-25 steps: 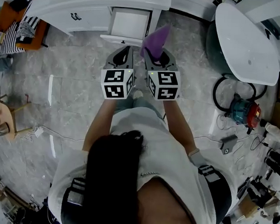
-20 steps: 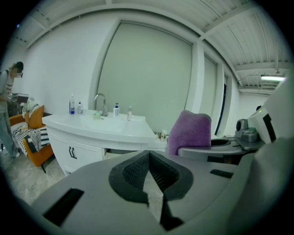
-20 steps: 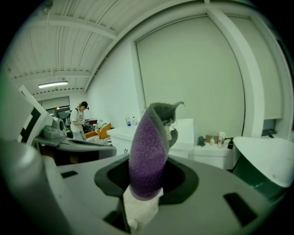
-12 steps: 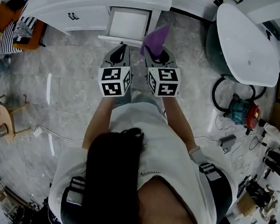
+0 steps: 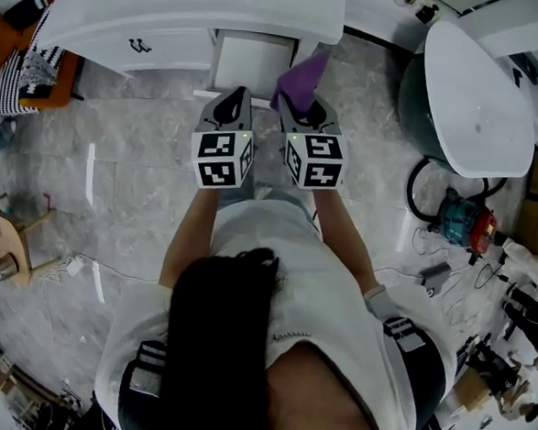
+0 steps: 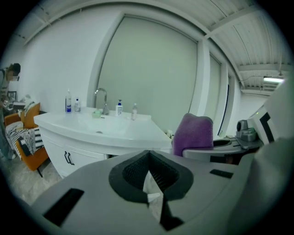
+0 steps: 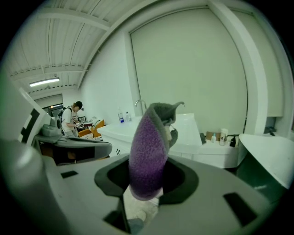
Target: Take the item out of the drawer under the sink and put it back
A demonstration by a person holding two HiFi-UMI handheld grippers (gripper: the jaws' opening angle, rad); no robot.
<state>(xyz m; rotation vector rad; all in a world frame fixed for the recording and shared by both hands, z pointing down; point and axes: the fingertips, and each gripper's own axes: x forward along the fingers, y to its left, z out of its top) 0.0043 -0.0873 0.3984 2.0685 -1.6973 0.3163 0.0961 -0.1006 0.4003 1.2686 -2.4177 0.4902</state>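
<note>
The white drawer [image 5: 252, 59] under the sink vanity [image 5: 173, 10] stands pulled out, its inside bare. My right gripper [image 5: 300, 101] is shut on a purple cloth [image 5: 302, 78], which sticks up past the jaws beside the drawer's right front corner. In the right gripper view the cloth [image 7: 148, 147] fills the gap of that gripper [image 7: 148, 161]. My left gripper [image 5: 233, 95] hovers just before the drawer front, its tips meeting with nothing between them. From the left gripper [image 6: 148, 153] view, the vanity [image 6: 105, 131] lies ahead and the cloth [image 6: 193, 133] shows to the right.
A white bathtub [image 5: 480, 86] stands at the right, with a teal and red machine [image 5: 466, 219] and cables on the floor below it. An orange chair with striped fabric [image 5: 24, 45] is at the left. Bottles [image 6: 69, 101] stand on the counter. A person [image 7: 71, 117] stands farther off.
Both grippers have moved forward toward the open drawer and a little lower. The purple cloth stays gripped in the right one.
</note>
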